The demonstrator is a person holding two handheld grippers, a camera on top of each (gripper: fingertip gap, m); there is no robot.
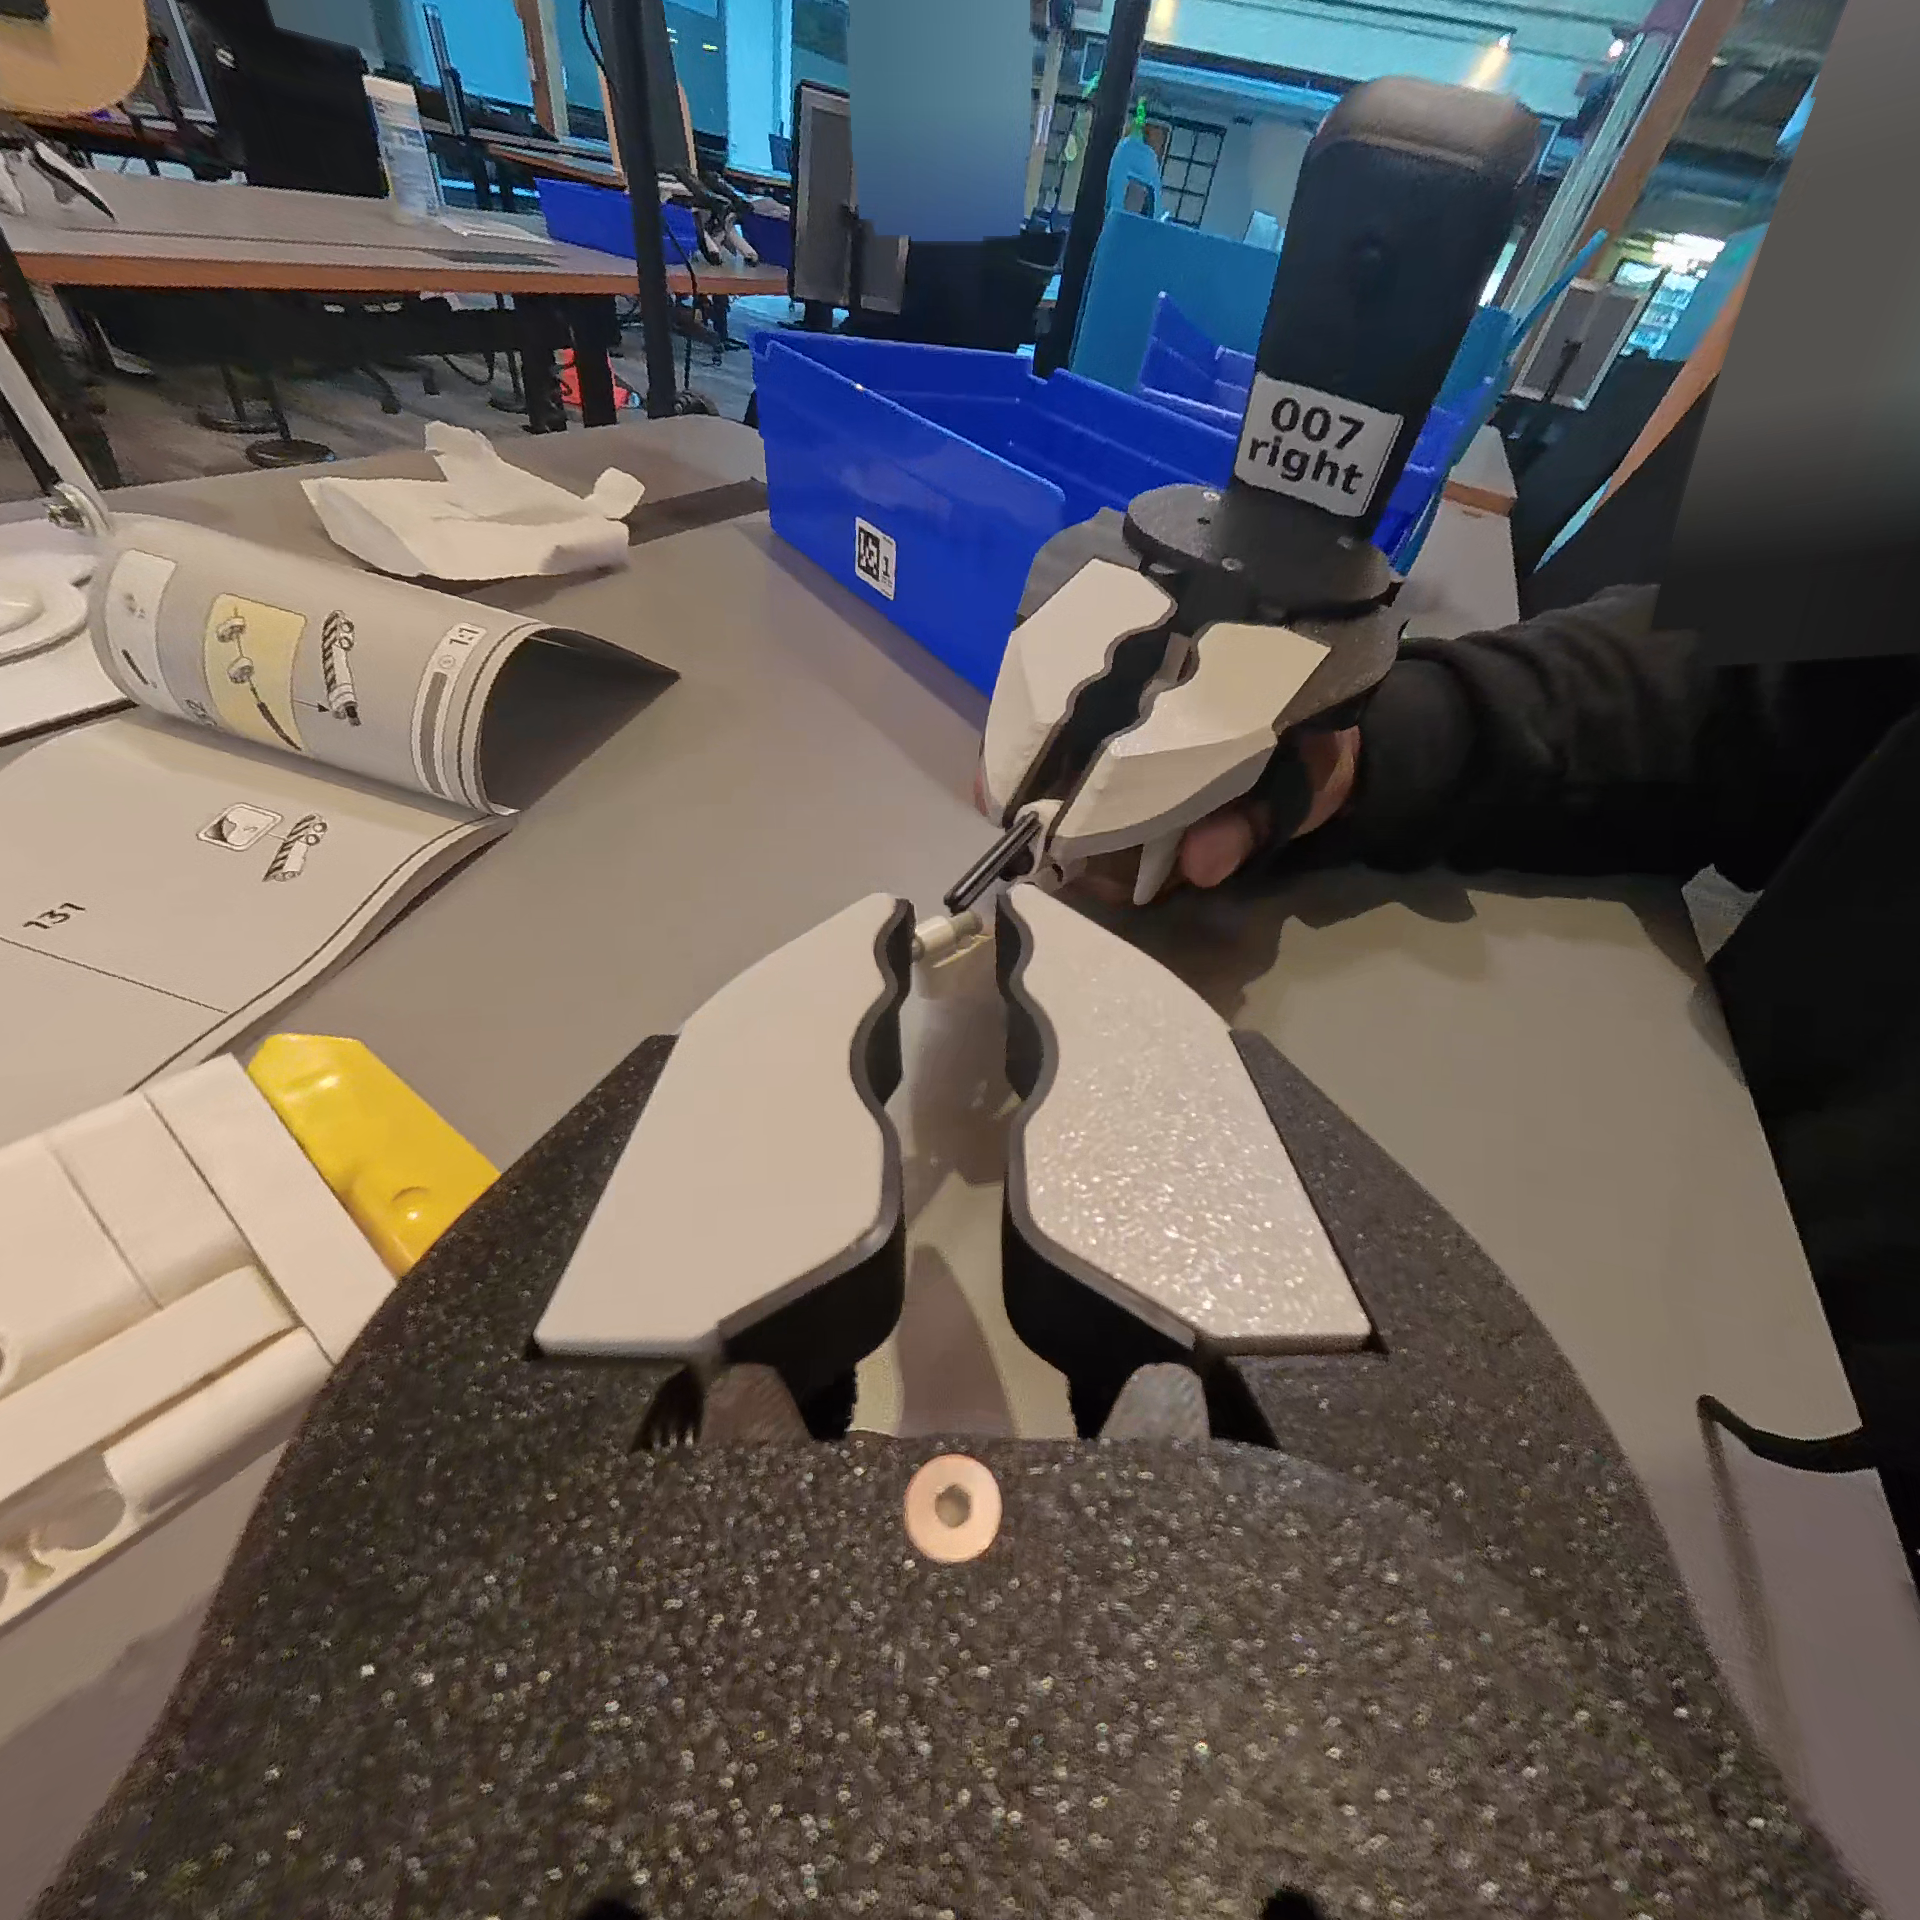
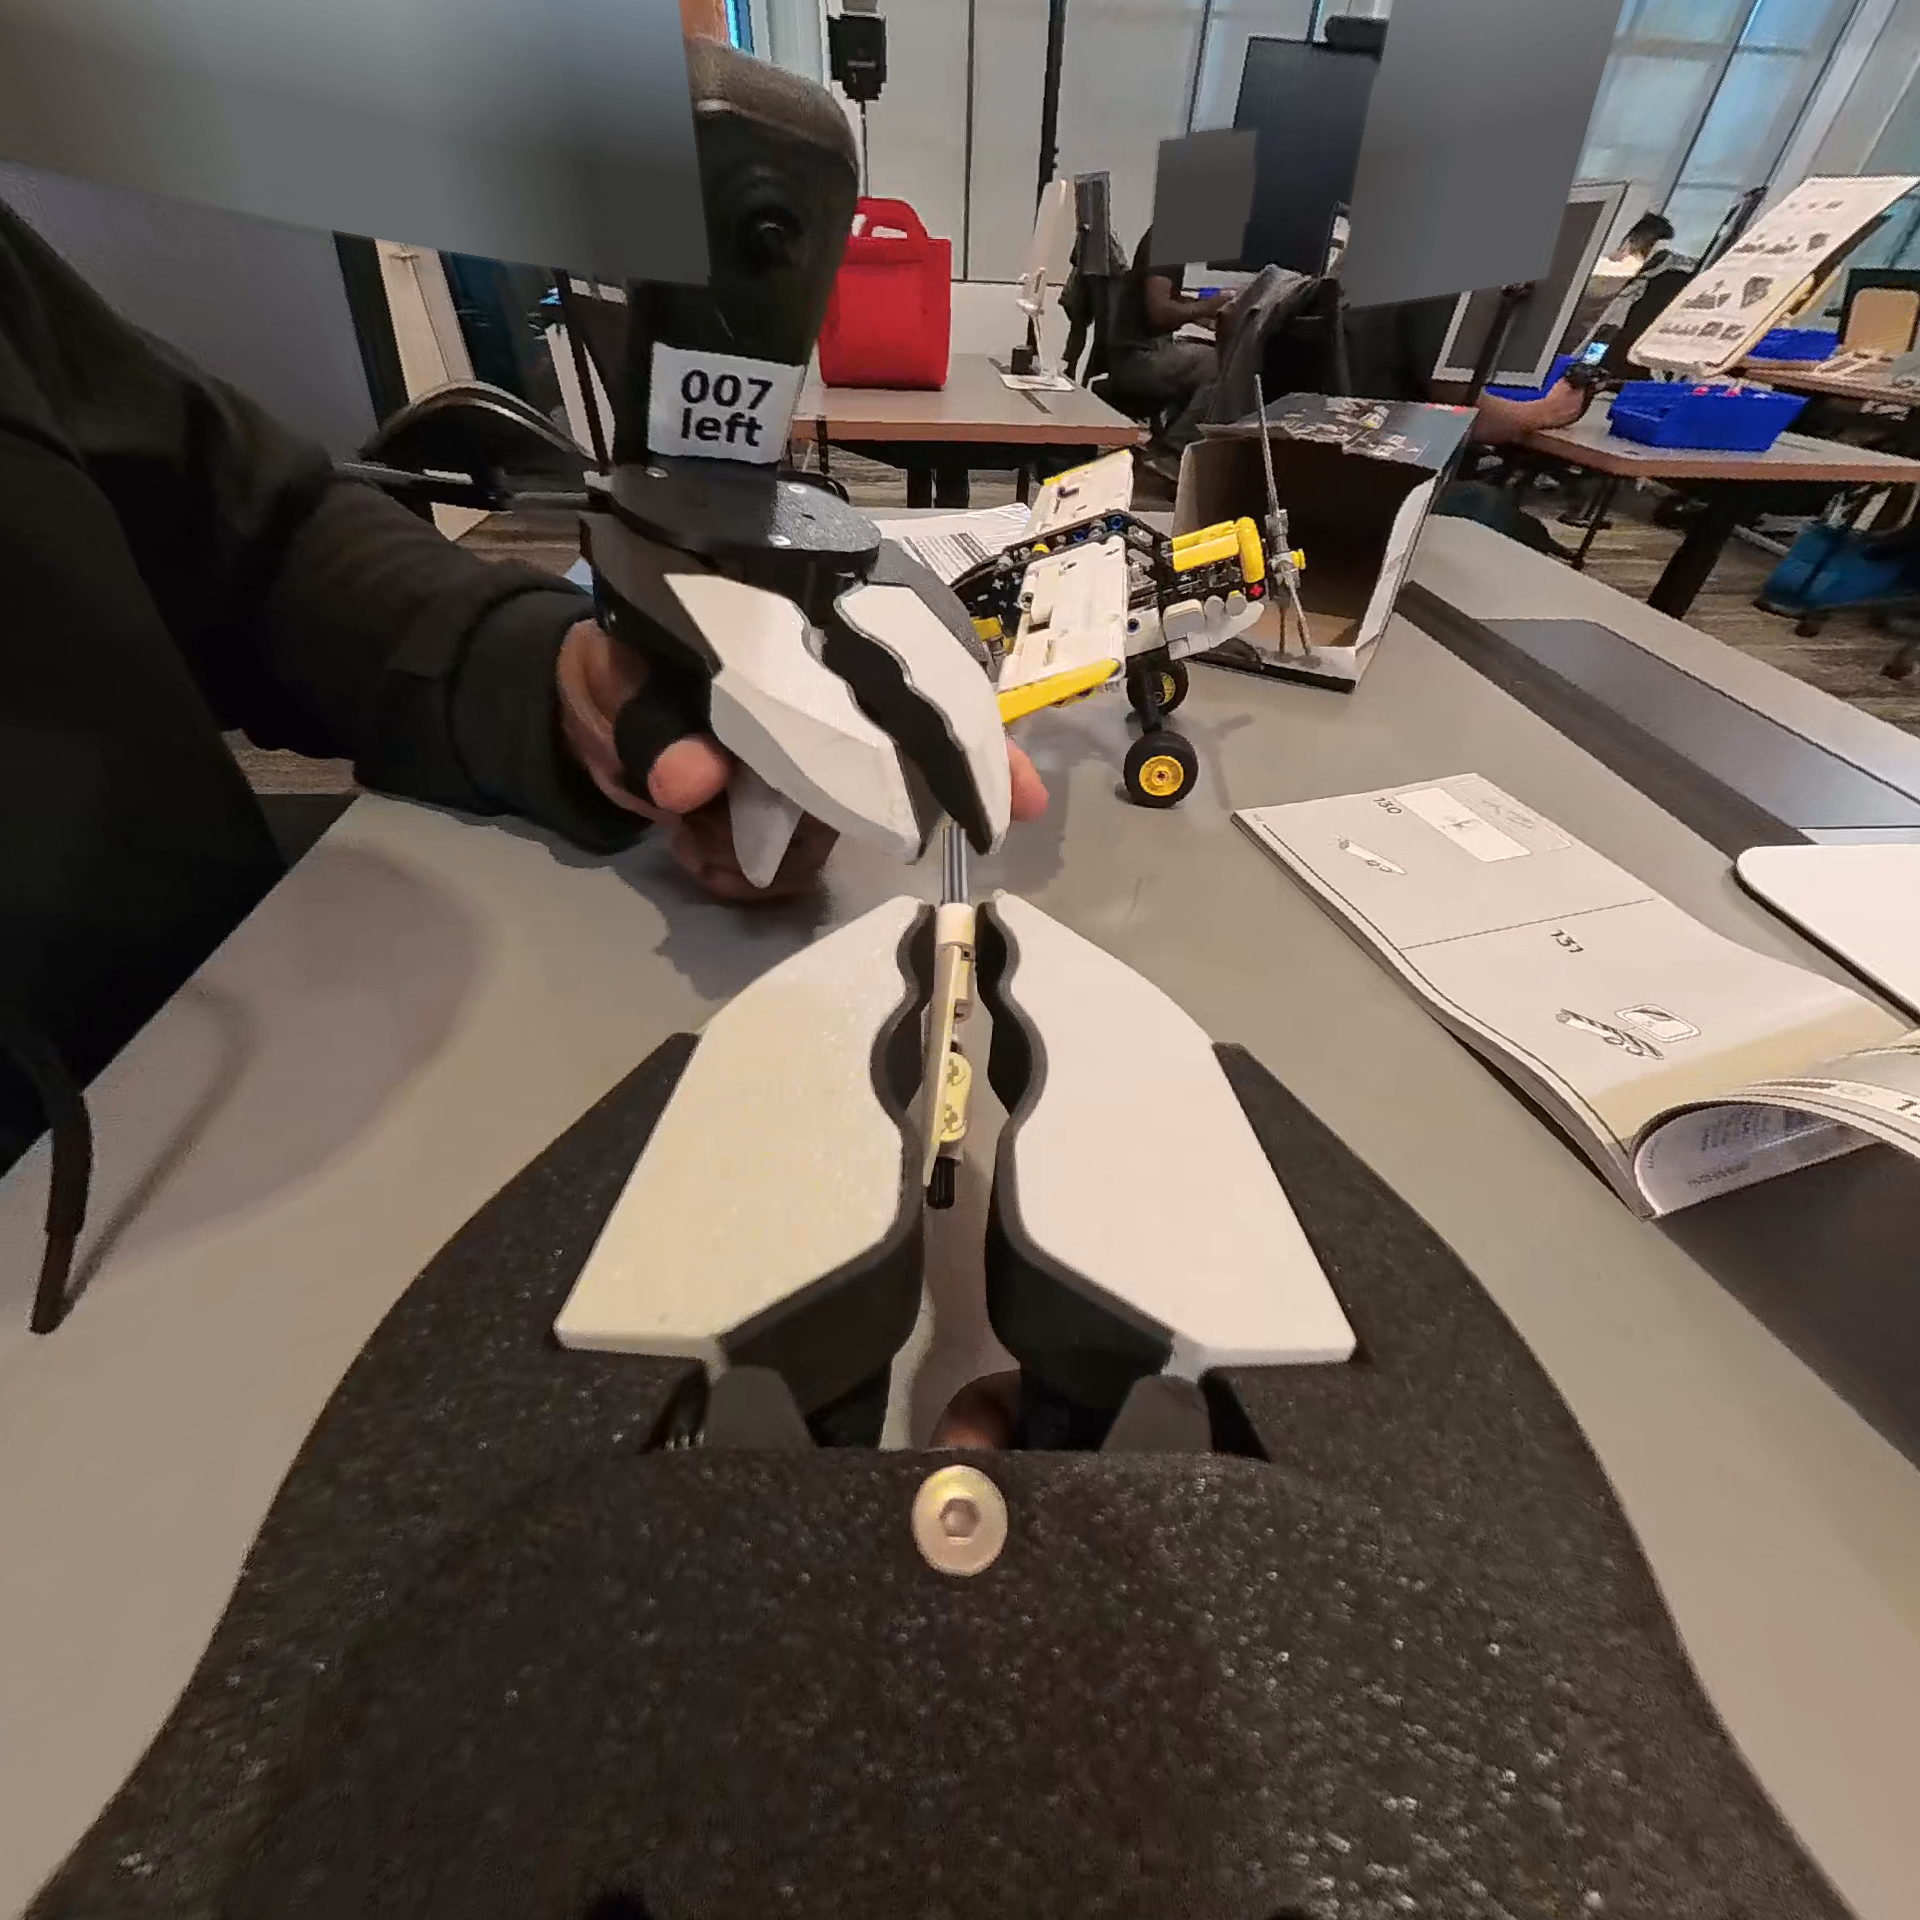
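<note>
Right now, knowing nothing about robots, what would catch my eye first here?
Two hand-held grippers almost meet tip to tip over the grey table: the right gripper has its jaws shut on a slim white part with a dark rod pointing at the left gripper, whose jaws stand apart. Behind them stands a yellow-and-white toy vehicle beside an open cardboard box.

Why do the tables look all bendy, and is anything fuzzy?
Both views: a wide lens curves the grey table's edges. Left wrist view: sharp near the tongs, soft shadows under the other tongs. Right wrist view: the left tongs look slightly smeared; the far toy plane stays clear.
</note>
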